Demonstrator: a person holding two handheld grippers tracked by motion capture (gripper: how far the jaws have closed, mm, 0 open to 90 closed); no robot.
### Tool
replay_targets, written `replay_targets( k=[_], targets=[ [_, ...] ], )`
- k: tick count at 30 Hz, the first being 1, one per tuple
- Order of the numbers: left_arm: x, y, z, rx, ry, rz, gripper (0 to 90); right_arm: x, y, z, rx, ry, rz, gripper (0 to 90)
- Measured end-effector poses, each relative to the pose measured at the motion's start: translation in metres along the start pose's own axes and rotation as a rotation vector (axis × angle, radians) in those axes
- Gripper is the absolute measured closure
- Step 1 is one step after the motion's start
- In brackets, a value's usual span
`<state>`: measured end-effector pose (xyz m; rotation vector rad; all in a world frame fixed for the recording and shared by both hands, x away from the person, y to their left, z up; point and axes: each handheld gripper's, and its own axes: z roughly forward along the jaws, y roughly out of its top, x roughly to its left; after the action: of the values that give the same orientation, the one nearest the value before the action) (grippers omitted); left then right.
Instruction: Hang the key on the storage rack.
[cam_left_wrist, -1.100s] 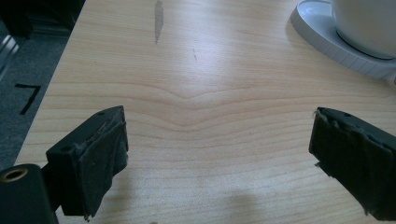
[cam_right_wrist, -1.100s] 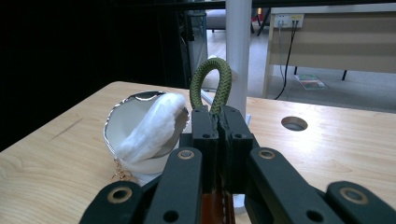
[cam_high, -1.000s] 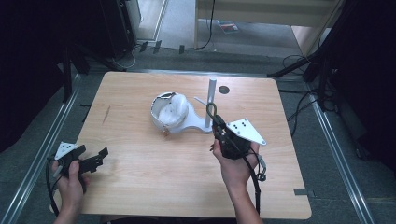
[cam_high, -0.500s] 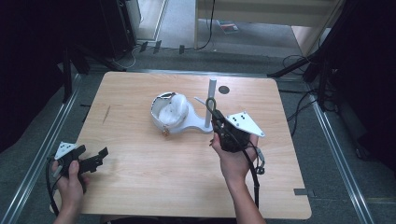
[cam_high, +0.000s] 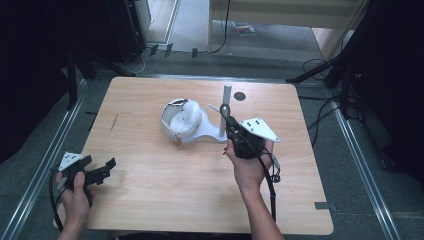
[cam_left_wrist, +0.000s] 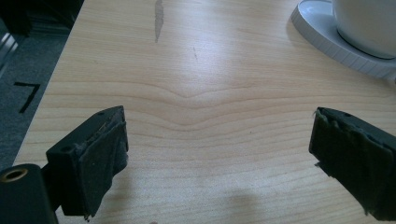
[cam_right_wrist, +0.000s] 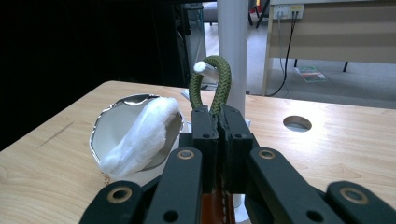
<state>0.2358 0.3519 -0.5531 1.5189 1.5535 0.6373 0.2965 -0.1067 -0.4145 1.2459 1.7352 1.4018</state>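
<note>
The right gripper (cam_high: 227, 120) is clamped tight on a green cord (cam_right_wrist: 212, 81): in the right gripper view its two black jaws press together with the cord bent into a loop that rises just above them, one end capped in white (a brown strap shows below, between the jaws' arms). The right hand (cam_high: 247, 162) holds it a little right of the worktop's middle, with the loop right beside a white post (cam_high: 224, 112) that stands upright on a flat white base (cam_high: 202, 135). On that base, to the left of the post, sits a white cup (cam_high: 181, 117) with a wad of white cloth (cam_right_wrist: 137, 133) inside it.

The left gripper (cam_left_wrist: 219, 154) stands wide open, its jaws far apart over bare wood, holding and touching nothing. The left hand (cam_high: 75, 182) keeps it near the front left corner of the wooden worktop (cam_high: 150, 200), well apart from the cup. A round hole (cam_high: 240, 96) lies near the far edge, behind the post.
</note>
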Motion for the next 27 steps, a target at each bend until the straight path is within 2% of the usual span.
replay_targets(
  k=[15,19,22,24,27],
  targets=[
    [0.0,0.0,0.0,0.001,-0.001,-0.001,5.2,-0.008,-0.004,0.021,0.032,-0.022,0.017,86.7],
    [0.0,0.0,0.0,0.006,0.001,0.002,5.2,-0.01,-0.007,0.026,0.061,-0.024,0.012,85.3],
    [0.0,0.0,0.001,0.009,0.001,0.006,5.2,-0.011,-0.008,0.027,0.075,-0.025,0.008,74.8],
    [0.0,0.001,0.001,0.007,0.003,0.004,5.2,-0.013,-0.009,0.025,0.072,-0.033,-0.004,75.0],
    [0.0,0.001,0.001,0.008,0.005,0.003,5.2,-0.017,-0.009,0.021,0.068,-0.029,0.006,70.0]
  ],
)
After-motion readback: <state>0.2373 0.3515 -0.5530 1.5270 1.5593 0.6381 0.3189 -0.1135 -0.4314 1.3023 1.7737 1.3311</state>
